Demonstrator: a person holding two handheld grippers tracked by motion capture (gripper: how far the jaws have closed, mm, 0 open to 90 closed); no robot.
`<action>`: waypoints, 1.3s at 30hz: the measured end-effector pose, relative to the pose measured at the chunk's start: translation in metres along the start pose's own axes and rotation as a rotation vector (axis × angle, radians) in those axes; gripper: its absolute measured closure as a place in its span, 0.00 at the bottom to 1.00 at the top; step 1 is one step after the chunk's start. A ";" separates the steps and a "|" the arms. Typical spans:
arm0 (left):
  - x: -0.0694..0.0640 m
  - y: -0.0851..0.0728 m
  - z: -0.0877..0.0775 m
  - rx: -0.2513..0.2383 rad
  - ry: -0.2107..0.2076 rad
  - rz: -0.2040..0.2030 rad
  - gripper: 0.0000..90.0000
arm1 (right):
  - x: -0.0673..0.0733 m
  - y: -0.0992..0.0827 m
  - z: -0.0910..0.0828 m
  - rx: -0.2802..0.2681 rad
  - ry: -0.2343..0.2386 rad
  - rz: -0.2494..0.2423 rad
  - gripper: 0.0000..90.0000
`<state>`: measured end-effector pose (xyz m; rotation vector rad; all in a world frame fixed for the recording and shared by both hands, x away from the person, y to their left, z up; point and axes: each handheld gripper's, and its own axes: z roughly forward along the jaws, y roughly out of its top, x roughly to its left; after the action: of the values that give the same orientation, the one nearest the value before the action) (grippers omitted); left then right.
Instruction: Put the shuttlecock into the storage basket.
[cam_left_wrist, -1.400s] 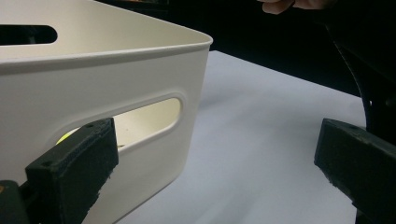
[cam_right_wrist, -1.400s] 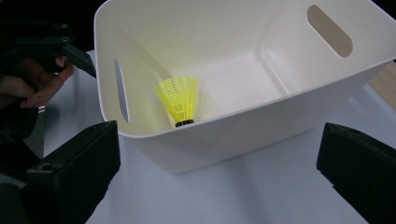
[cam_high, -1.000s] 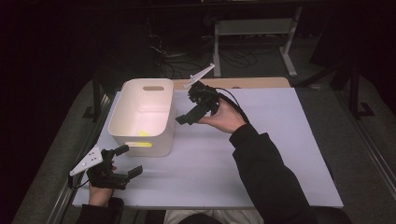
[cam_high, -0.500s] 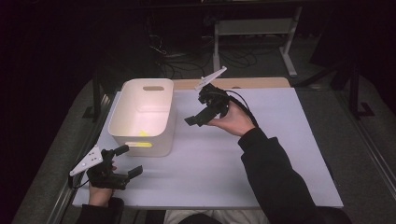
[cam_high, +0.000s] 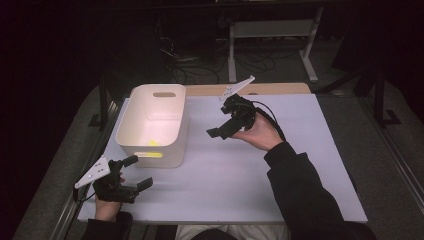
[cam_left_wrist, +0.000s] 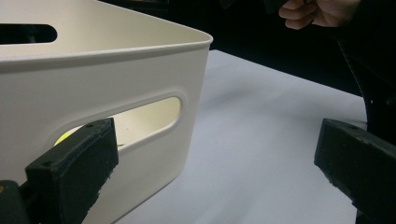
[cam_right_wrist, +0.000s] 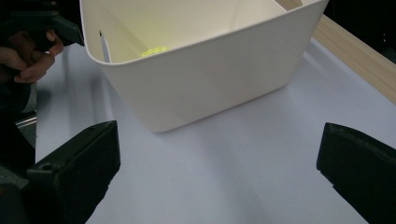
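Both grippers' fingers gape empty, left gripper (cam_high: 131, 173) and right gripper (cam_high: 220, 129) flanking the white bin (cam_high: 131, 131) holding something yellow (cam_high: 154, 143).

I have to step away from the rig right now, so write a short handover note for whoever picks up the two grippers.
Left gripper: open, holding nothing, low at the near left of the table, just in front of the white bin.
Right gripper: open, holding nothing, raised to the right of the bin, jaws pointing toward it.
Things: the bin stands on the white table mat; a small yellow-green object lies inside near its front wall, too hidden to identify.
Done: that object appears to be in the bin.
Left: probably just pulling both grippers back; I see nothing else on the mat to pick up.
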<state>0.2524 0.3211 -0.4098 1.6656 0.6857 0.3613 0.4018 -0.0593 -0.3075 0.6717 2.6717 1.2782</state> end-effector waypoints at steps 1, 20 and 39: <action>0.000 0.000 0.000 0.000 0.000 0.000 0.00 | 0.000 -0.001 0.000 -0.001 0.000 -0.002 0.00; 0.000 0.000 0.000 0.000 0.003 0.000 0.00 | -0.006 -0.028 -0.008 -0.006 -0.019 0.030 0.00; 0.000 0.000 0.000 0.000 0.006 -0.002 0.00 | -0.014 -0.056 -0.024 -0.032 -0.041 0.080 0.00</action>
<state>0.2523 0.3211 -0.4099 1.6648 0.6915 0.3651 0.3883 -0.1130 -0.3361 0.7999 2.6108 1.3080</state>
